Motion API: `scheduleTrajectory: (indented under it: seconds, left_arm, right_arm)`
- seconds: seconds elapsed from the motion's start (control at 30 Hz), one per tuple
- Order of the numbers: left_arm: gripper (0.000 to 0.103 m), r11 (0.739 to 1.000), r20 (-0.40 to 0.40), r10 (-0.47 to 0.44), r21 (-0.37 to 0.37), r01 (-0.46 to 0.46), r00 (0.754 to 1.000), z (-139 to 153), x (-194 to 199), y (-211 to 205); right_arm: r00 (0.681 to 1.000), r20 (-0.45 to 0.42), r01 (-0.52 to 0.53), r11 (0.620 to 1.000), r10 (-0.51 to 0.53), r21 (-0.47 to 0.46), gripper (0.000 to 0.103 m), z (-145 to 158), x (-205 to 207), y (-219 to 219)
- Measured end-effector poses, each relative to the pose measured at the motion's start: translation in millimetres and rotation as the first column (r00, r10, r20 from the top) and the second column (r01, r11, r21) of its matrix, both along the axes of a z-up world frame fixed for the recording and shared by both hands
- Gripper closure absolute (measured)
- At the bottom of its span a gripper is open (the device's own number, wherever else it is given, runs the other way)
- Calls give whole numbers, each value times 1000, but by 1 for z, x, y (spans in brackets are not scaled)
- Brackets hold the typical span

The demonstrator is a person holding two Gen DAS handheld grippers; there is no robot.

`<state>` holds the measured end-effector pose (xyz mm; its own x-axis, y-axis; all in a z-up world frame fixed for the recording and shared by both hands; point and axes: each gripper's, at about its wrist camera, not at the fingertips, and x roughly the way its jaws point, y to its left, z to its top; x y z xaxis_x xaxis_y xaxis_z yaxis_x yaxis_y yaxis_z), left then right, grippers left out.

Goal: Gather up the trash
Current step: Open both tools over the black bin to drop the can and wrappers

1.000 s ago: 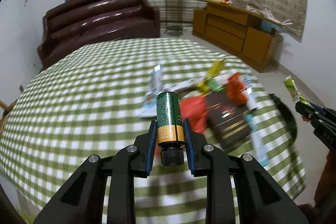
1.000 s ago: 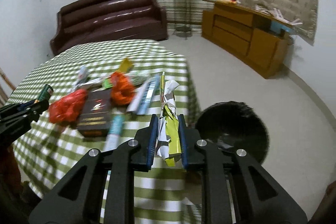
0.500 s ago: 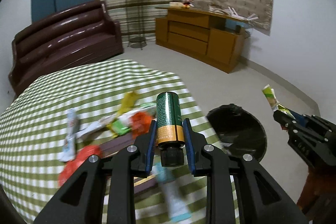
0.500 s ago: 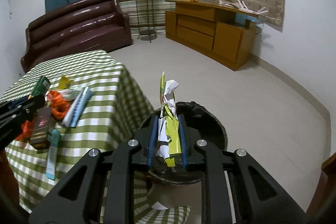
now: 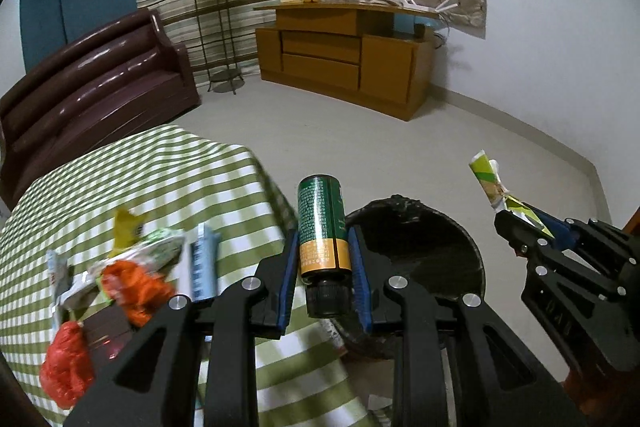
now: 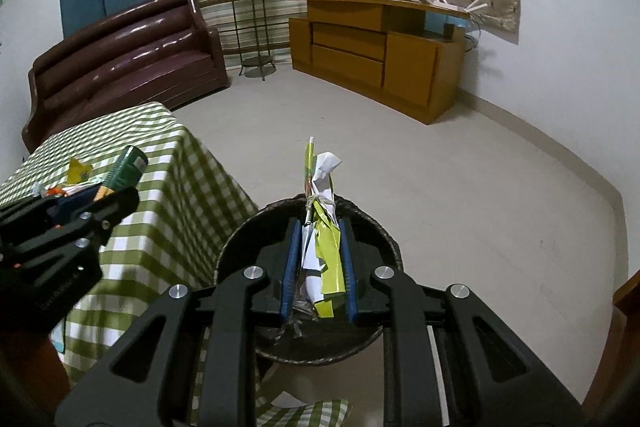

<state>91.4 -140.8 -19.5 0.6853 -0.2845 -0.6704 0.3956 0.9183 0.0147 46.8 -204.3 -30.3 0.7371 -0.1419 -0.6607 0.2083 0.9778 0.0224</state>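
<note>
Left wrist view. Left gripper clamped on a green bottle, cap toward the camera, blue fingers pressed to the orange label band. Held at the bench edge, short of the bin on the floor just beyond. Right gripper off to the right, pinching a crumpled wrapper. More trash on the bench: orange wrapper, red bag, blue tube, yellow packet — all blurred.

Right wrist view. Right gripper closed on the wrapper, seemingly directly above the bin; liner visible between the fingers. Left gripper at the left with the bottle over the bench edge.

Risks, as judged: wrapper light and ragged — could cling to a pad or drift out past the rim on release. Bottle not over the bin mouth yet; released early, likely to strike the rim or bench edge and roll off across the floor.

Differences: only the right view confirms the wrapper sits above the bin; only the left view shows what remains on the bench.
</note>
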Motion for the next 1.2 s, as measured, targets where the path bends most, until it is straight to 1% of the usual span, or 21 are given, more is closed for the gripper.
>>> scheduleTrajectory:
  seconds: [0.23, 0.43, 0.77, 0.83, 0.87, 0.9, 0.93, 0.97, 1.0, 1.07, 1.13, 1.2]
  left_arm:
    - [77, 1000, -17, -5, 22, 6, 1000, -3, 16, -19]
    - [77, 999, -23, -4, 44, 5, 1000, -8, 20, -29]
    - [76, 998, -27, 12, 65, -11, 1000, -15, 22, -36]
    - [72, 998, -24, 10, 68, -9, 1000, -15, 23, -38]
    - [64, 998, -25, 10, 67, -9, 1000, -16, 23, -39]
    - [58, 998, -24, 11, 66, -10, 1000, -15, 23, -38]
    - [58, 998, -23, 10, 63, -9, 1000, -15, 23, -38]
    - [57, 998, -23, 10, 63, -8, 1000, -15, 23, -38]
    - [53, 998, -24, 10, 64, -9, 1000, -15, 24, -37]
    - [49, 998, -26, 17, 61, -16, 1000, -15, 24, -35]
    - [48, 998, -26, 20, 60, -18, 999, -14, 25, -35]
    - [45, 998, -27, 25, 60, -23, 999, -11, 26, -34]
  right_arm:
    - [1000, 3, 19, 1000, -19, 11, 84, -4, 7, -11]
    - [999, 1, 38, 999, -38, 20, 83, -10, 10, -19]
    - [998, -11, 58, 998, -58, 31, 83, -18, 19, -29]
    - [998, -14, 59, 998, -58, 37, 82, -20, 21, -30]
    - [998, -16, 57, 998, -56, 41, 82, -20, 23, -31]
    - [998, -19, 59, 997, -58, 42, 80, -22, 24, -32]
    - [998, -18, 63, 997, -63, 40, 75, -23, 25, -32]
    - [998, -18, 66, 997, -65, 40, 74, -23, 24, -33]
    - [998, -19, 68, 997, -68, 42, 71, -24, 24, -33]
    - [997, -19, 73, 997, -72, 40, 69, -25, 23, -34]
    - [997, -17, 77, 996, -76, 41, 69, -25, 22, -36]
    - [997, -16, 80, 996, -80, 40, 69, -24, 22, -36]
